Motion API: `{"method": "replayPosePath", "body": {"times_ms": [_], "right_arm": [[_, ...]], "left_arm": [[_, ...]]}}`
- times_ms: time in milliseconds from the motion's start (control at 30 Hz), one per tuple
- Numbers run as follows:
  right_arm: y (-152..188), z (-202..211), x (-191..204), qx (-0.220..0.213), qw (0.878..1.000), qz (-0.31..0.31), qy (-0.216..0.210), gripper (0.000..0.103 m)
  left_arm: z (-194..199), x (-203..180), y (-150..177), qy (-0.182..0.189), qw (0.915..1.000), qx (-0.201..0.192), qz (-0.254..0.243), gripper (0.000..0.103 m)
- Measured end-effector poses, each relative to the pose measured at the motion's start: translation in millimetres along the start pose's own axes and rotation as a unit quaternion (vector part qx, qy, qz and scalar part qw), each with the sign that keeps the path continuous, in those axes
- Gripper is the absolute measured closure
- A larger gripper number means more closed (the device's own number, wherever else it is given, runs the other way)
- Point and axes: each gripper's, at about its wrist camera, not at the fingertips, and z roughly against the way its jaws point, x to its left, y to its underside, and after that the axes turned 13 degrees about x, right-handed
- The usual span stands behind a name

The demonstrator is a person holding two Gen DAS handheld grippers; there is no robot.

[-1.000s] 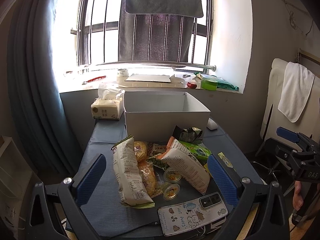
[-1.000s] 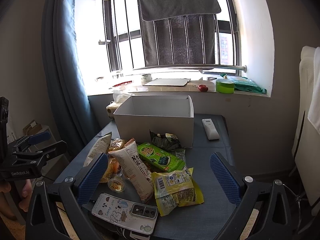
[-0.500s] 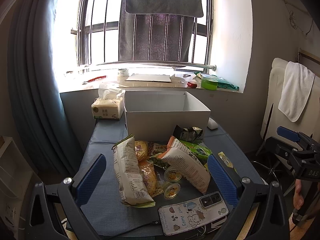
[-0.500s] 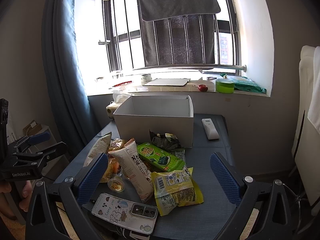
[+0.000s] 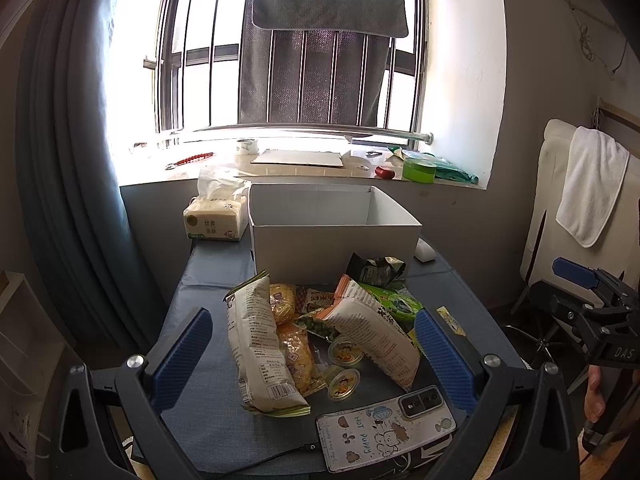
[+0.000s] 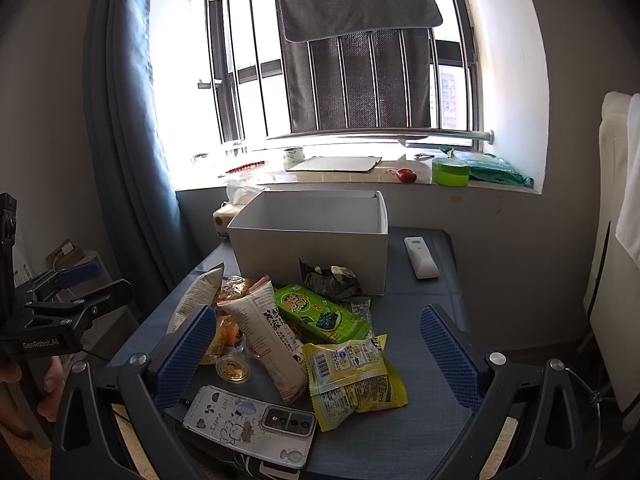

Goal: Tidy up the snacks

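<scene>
A pile of snack packets lies on the blue-grey table (image 5: 208, 284) in front of an open white box (image 5: 332, 236). A tall beige bag (image 5: 256, 344) leans at the left of the pile, a white-and-orange bag (image 5: 372, 334) at the right, and two small jelly cups (image 5: 343, 380) sit between them. In the right wrist view a green seaweed pack (image 6: 320, 314) and a yellow packet (image 6: 352, 372) lie nearest. My left gripper (image 5: 312, 358) and my right gripper (image 6: 316, 354) both hover open above the table's near edge, holding nothing.
A phone in a cartoon case (image 5: 386, 426) lies at the near edge with a cable. A tissue pack (image 5: 216, 220) stands left of the box and a white remote (image 6: 420, 258) to its right. The window sill (image 5: 304, 168) behind holds small items. A curtain (image 5: 68, 160) hangs at the left.
</scene>
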Motion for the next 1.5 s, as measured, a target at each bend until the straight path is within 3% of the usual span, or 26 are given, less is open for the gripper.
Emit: {"method": "replayPosePath", "body": {"times_ms": [900, 1133, 1367, 1500], "right_arm": [[3.2, -14.1, 4.4, 0.011, 1.0, 0.01, -0.008, 0.0], [3.7, -70.6, 14.3, 0.076, 0.995, 0.03, -0.059, 0.0], [1.7, -140.0, 30.2, 0.137, 0.986, 0.082, -0.049, 0.0], [3.6, -170.6, 43.1, 0.169, 0.977, 0.121, -0.055, 0.0]], "left_arm": [[1.6, 3.1, 3.3, -0.006, 1.0, -0.005, -0.002, 0.0], [-5.0, 14.5, 8.2, 0.013, 0.9998, -0.002, 0.014, 0.0], [-11.8, 32.9, 16.7, 0.048, 0.9976, -0.009, 0.049, 0.0], [-11.5, 37.6, 20.8, 0.024, 0.9982, -0.027, 0.049, 0.0]]}}
